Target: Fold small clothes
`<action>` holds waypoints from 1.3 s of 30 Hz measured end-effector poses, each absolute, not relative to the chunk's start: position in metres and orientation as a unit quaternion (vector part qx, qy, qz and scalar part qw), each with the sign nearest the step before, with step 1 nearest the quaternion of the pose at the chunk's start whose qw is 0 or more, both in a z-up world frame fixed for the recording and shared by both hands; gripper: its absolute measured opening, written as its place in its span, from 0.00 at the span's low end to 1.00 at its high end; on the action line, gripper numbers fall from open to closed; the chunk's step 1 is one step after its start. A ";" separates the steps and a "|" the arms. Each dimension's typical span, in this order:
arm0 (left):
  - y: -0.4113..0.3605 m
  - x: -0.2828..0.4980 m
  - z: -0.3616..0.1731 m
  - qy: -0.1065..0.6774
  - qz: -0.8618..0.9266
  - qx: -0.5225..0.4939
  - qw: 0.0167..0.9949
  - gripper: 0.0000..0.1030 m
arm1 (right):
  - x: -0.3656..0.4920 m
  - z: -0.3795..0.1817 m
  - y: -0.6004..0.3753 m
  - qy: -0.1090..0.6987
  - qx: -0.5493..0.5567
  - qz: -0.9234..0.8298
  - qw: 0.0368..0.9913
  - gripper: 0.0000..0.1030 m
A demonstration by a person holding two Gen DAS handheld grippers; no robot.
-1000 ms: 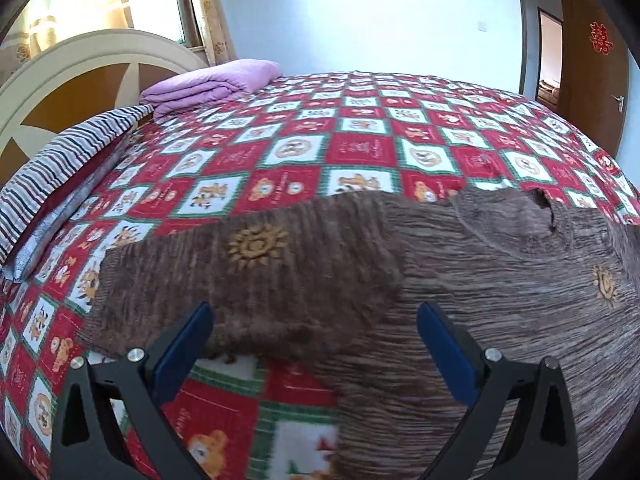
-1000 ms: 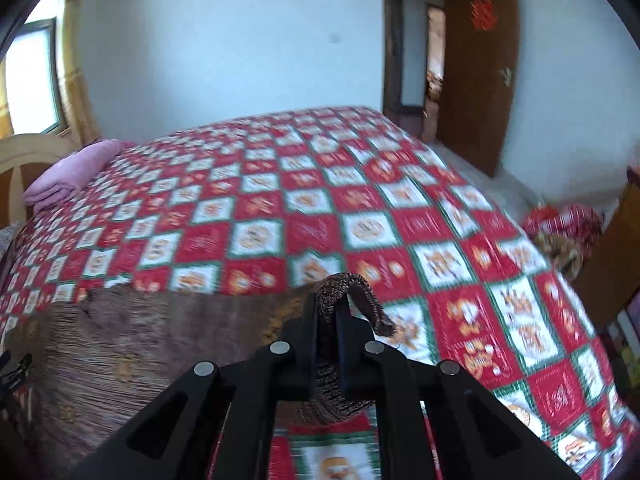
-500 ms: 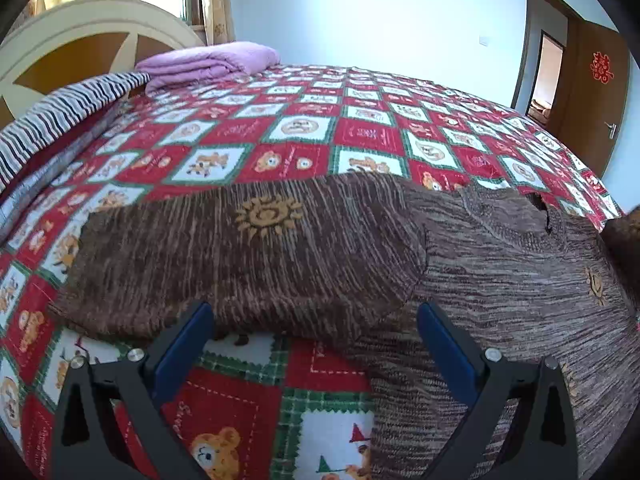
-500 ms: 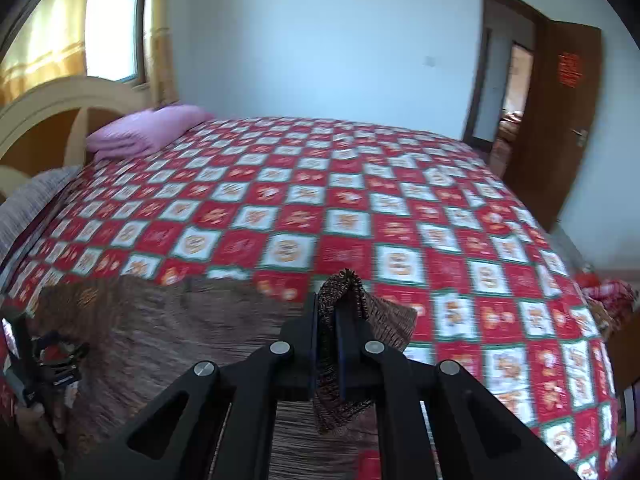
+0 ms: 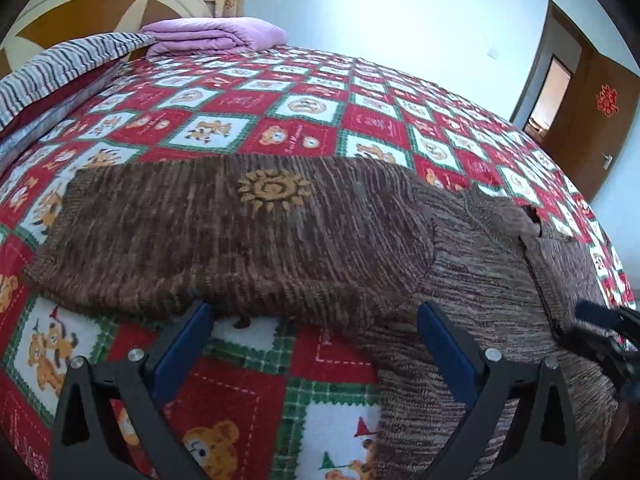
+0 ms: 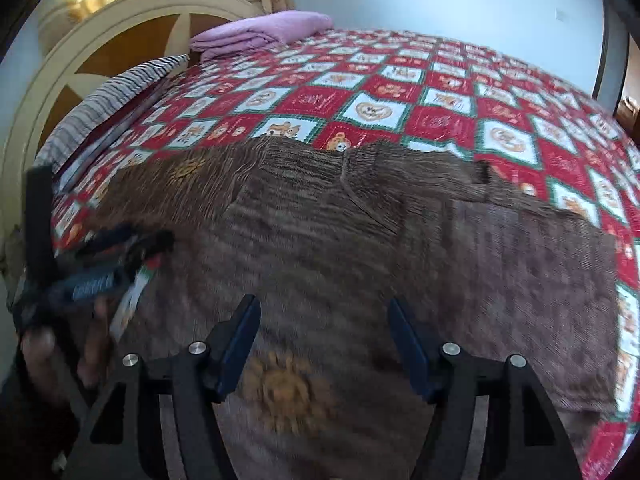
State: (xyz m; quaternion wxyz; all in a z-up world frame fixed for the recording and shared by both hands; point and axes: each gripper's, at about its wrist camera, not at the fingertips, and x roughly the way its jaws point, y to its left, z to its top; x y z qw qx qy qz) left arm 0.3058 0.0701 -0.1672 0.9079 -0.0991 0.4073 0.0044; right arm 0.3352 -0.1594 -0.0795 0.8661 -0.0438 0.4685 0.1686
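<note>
A brown knitted sweater [image 5: 480, 280] with orange sun motifs lies flat on the bed. Its left sleeve [image 5: 224, 232] stretches out to the left. My left gripper [image 5: 312, 320] is open and empty, low at that sleeve's near edge. In the right wrist view the sweater [image 6: 340, 240] fills the middle, and its right sleeve [image 6: 520, 264] lies folded over the body. My right gripper [image 6: 324, 320] is open and empty above the body, near a sun motif [image 6: 284, 392]. The left gripper [image 6: 120, 256] shows at the left of this view.
The bed carries a red, white and green bear-patterned quilt [image 5: 304, 112]. A folded purple blanket [image 5: 212, 36] and a striped pillow [image 5: 60, 68] lie by the cream headboard [image 6: 100, 52]. A brown door [image 5: 592, 128] stands open at the right.
My right gripper let go of the right sleeve, which now lies folded on the sweater's body, and its fingers opened. My left gripper moved lower and closer to the left sleeve.
</note>
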 end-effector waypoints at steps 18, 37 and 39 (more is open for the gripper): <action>-0.104 0.329 -0.106 0.409 -0.125 0.023 0.904 0.85 | 0.254 -0.089 -0.346 0.381 0.024 -0.026 0.924 0.65; -0.141 0.342 -0.160 0.447 -0.124 0.040 0.885 0.02 | 0.250 -0.108 -0.369 0.397 0.049 -0.050 0.915 0.66; -0.140 0.343 -0.162 0.442 -0.112 0.052 0.888 0.02 | 0.250 -0.108 -0.369 0.397 0.047 -0.051 0.915 0.66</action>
